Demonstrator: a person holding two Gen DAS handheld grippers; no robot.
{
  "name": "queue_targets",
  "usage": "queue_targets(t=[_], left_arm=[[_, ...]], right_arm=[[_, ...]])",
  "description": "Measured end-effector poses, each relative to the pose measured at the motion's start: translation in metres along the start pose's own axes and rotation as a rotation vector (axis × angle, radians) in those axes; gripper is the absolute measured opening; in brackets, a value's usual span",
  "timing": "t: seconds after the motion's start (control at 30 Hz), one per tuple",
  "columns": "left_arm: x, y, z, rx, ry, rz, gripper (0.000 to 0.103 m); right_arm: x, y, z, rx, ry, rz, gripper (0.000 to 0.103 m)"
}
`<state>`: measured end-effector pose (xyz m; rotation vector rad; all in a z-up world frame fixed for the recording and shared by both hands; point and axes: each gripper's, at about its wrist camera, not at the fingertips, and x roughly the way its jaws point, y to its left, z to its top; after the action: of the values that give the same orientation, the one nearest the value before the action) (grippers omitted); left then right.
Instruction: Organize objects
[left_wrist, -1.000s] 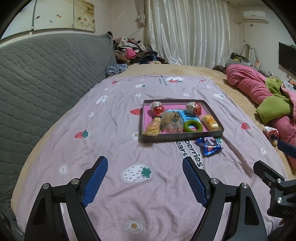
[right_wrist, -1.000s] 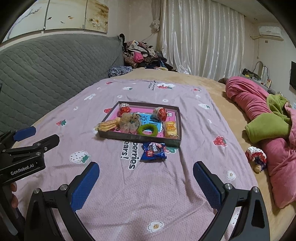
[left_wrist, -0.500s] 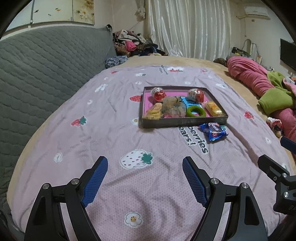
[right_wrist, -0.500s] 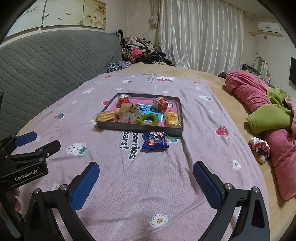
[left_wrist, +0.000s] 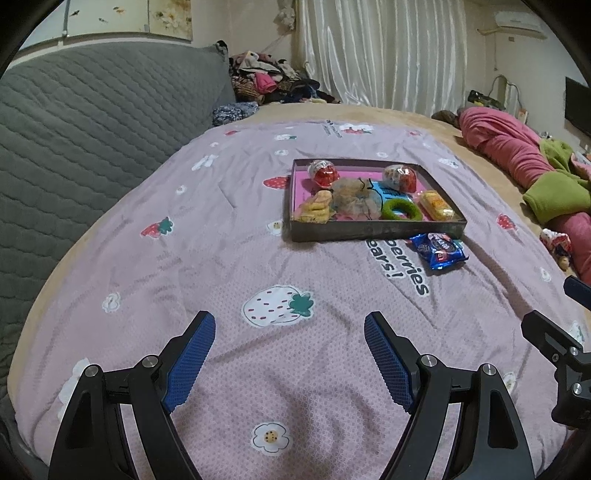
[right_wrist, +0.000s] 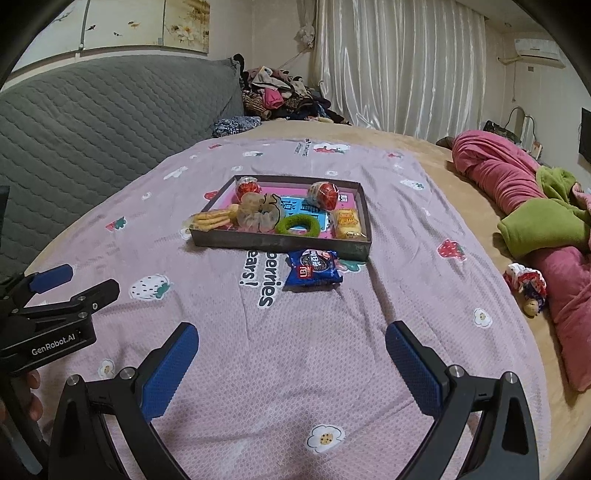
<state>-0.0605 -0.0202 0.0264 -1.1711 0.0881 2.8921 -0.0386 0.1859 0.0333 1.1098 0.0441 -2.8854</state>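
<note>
A: What is changing on the pink strawberry bedspread (right_wrist: 295, 350)?

B: Both claws are coming lower than a moment ago, so the dark flat tray (right_wrist: 280, 242) is looking nearer. The left gripper (left_wrist: 290, 349) is staying wide with nothing in it. The right gripper (right_wrist: 291, 363) is wide and holding nothing too.

A: Where is the shiny blue snack packet (right_wrist: 313, 266)?

B: It is lying on the bedspread, touching the tray's near wall, still outside. Someone is probably getting ready to pick it up and put it in.
</note>
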Motion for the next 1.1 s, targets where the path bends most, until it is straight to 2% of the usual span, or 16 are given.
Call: queue_targets(t=[1.1], left_arm=[[0.035, -0.009, -0.022, 0.019, 0.022, -0.027, 0.084]], right_arm=[[0.037, -0.010, -0.026, 0.022, 0.037, -0.009, 0.102]])
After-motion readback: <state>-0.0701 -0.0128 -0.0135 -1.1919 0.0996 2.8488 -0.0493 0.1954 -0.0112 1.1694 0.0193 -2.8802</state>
